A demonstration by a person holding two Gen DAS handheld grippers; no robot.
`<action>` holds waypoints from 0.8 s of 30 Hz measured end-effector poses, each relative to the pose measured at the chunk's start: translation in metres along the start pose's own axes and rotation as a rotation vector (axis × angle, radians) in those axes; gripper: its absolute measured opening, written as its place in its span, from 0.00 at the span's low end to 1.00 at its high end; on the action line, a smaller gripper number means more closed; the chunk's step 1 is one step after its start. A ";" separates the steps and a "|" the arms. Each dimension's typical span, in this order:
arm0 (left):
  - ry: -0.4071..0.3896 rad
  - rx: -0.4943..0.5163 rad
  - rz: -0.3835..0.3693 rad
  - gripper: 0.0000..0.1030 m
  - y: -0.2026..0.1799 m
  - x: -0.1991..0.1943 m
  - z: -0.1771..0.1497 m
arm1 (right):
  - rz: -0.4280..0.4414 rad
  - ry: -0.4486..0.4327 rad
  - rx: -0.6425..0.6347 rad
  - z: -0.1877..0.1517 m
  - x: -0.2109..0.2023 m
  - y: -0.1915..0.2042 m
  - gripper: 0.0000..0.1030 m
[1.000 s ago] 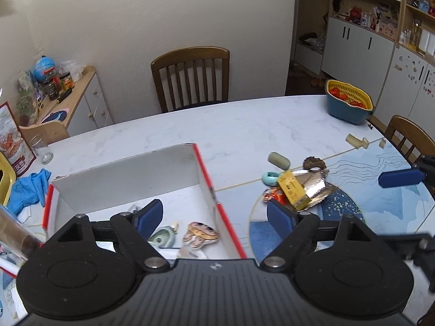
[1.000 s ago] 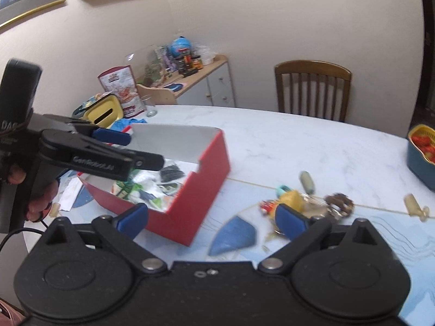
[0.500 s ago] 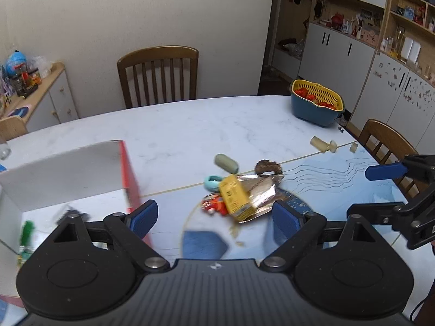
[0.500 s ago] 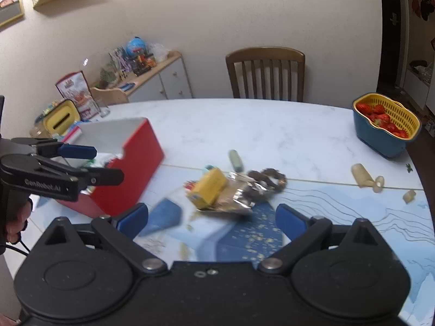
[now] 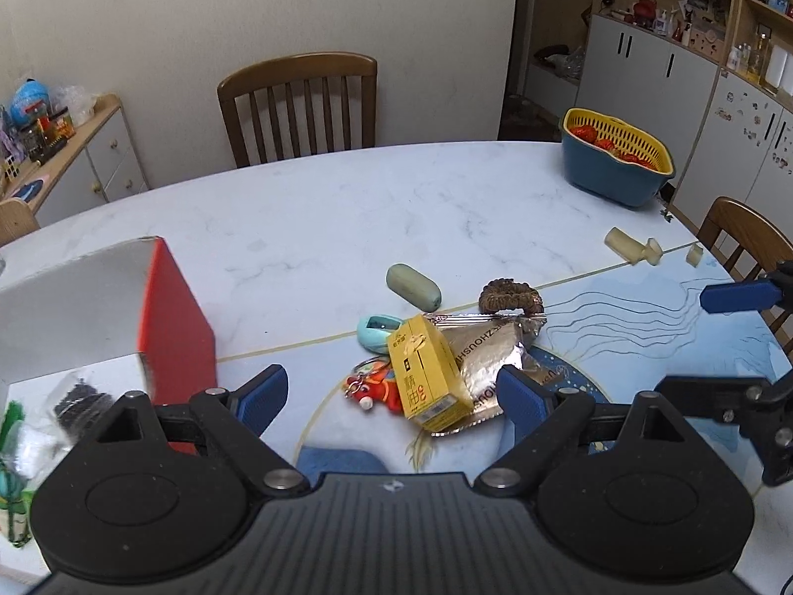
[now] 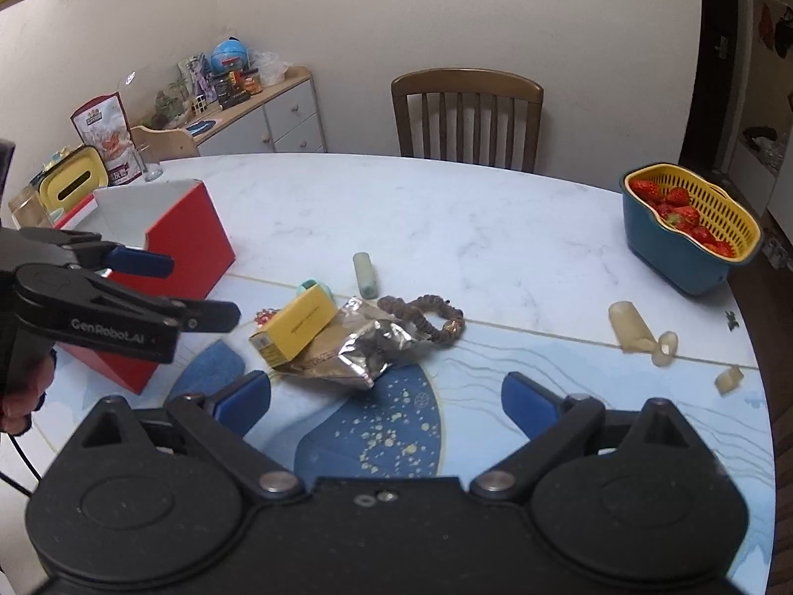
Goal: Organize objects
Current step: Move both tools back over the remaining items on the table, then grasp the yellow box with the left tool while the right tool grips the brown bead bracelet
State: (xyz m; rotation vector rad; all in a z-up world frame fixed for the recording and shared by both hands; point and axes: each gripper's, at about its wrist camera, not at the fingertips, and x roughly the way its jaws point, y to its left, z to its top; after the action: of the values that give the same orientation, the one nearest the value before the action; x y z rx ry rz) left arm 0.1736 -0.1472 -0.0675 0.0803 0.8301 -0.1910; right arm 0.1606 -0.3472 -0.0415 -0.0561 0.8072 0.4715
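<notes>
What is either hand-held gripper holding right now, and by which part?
Nothing. The left hand-held gripper and right hand-held gripper both stand open above the table, pads clear of the yellow carton.

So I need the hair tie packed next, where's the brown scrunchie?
The brown scrunchie lies on the table mid-frame in both views, touching the far edge of the silver foil packet, right of the green capsule.

Home dining room for sure: marble table (image 5: 347, 208), wooden chairs (image 5: 297, 104), cluttered sideboard (image 6: 267, 109), strawberry basket (image 6: 694, 228) near table's far-right edge.
</notes>
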 end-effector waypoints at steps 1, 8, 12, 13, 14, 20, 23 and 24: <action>0.004 -0.003 -0.003 0.89 0.000 0.005 0.000 | -0.001 0.000 0.004 0.002 0.003 -0.004 0.96; 0.023 -0.015 -0.008 0.89 -0.001 0.034 0.002 | -0.023 0.021 0.026 0.017 0.035 -0.031 0.93; 0.040 -0.036 -0.011 0.89 0.000 0.047 0.002 | -0.020 0.035 0.024 0.023 0.056 -0.035 0.90; 0.044 -0.048 -0.016 0.89 0.000 0.049 0.002 | -0.017 0.035 0.022 0.024 0.060 -0.036 0.89; 0.049 -0.059 -0.021 0.89 0.001 0.052 0.002 | -0.012 0.034 0.019 0.026 0.064 -0.036 0.89; 0.059 -0.071 -0.038 0.89 0.000 0.064 0.001 | 0.021 0.061 -0.001 0.035 0.090 -0.030 0.79; 0.059 -0.079 -0.048 0.81 0.001 0.067 0.002 | 0.033 0.074 -0.011 0.037 0.101 -0.024 0.75; 0.063 -0.079 -0.051 0.74 0.001 0.069 0.002 | 0.036 0.078 -0.015 0.037 0.104 -0.022 0.73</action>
State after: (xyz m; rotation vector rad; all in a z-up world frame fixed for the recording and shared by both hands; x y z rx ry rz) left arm 0.2207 -0.1564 -0.1170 -0.0089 0.9024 -0.2041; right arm 0.2573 -0.3189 -0.0920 -0.0741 0.8825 0.5122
